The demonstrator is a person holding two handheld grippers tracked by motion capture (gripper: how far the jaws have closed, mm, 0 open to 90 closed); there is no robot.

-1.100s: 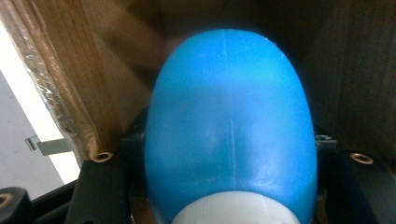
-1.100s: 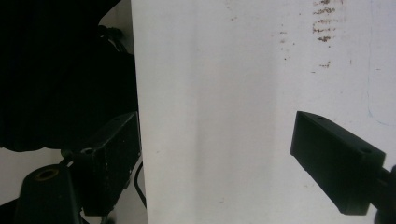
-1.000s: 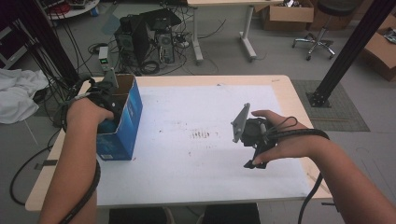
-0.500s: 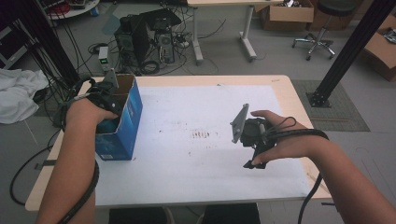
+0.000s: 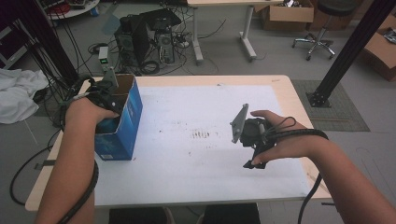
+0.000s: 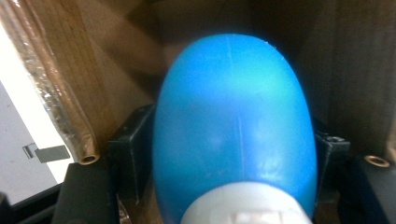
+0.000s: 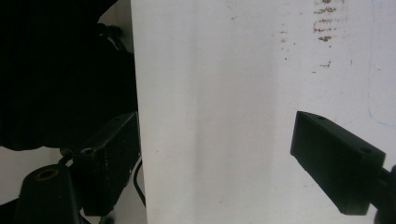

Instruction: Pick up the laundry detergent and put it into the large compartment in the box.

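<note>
Even, dim indoor light; soft high view, blurred close-ups, deep shadow beside the right tool.

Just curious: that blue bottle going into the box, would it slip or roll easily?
Probably. The blue bottle looks smooth and glossy, so the left gripper may lose it. Its rounded body would likely roll if laid down. The cardboard box walls should contain it.

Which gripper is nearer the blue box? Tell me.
Left. The left gripper reaches into the blue box; the right gripper hangs apart over the white sheet.
</note>
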